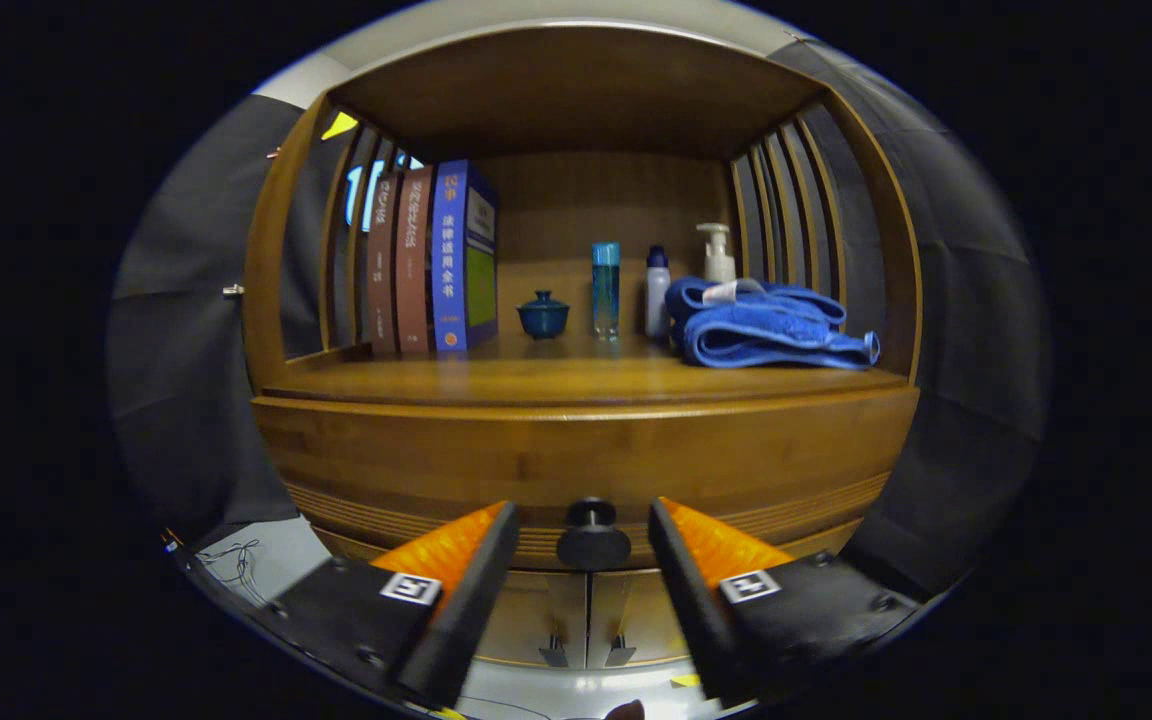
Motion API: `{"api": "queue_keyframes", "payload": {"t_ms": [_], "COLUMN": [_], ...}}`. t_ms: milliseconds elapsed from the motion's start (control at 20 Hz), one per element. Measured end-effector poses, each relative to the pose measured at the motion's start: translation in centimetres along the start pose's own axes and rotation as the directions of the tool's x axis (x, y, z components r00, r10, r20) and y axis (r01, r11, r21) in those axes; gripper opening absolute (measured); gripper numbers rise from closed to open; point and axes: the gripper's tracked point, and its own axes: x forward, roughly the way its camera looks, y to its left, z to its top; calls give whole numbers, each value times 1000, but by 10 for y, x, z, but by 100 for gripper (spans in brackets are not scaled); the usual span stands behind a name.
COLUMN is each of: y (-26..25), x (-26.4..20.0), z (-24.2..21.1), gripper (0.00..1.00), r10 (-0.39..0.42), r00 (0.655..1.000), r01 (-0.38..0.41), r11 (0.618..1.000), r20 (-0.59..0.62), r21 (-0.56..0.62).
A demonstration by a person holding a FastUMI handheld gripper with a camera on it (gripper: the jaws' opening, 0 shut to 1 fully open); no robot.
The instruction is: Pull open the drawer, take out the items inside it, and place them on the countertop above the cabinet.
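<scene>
Gripper view: gripper (583,530) fingers apart, straddling drawer knob (593,540), untouched; drawer (586,455) closed beneath countertop (576,380); advise centring, closing squarely on knob, pulling straight back.

The gripper (584,540) has two wedge-shaped fingers (466,590) that taper toward their far ends, standing apart with a gap between them. Their inner faces carry ribbed pads (441,550). Each finger widens near the camera into a flat, dark body set with small round screws (369,657). A square black-and-white marker (410,588) sits on top of each finger, one left and one right.
</scene>
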Motion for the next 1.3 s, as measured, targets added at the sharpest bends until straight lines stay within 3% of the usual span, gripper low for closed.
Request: {"api": "queue_keyframes", "payload": {"t_ms": [100,150,400,1300], "y": [-1,-2,-2,-7], "x": [10,7,10,-115], "z": [-9,-15,-13,-37], "gripper": [56,55,32,32], "r10": [-3,-10,-5,-30], "r00": [1000,999,999,997], "r01": [4,10,3,30], "r11": [1000,1000,999,1000], "r20": [-12,-41,-33,-74], "r21": [21,0,-41,3]}}
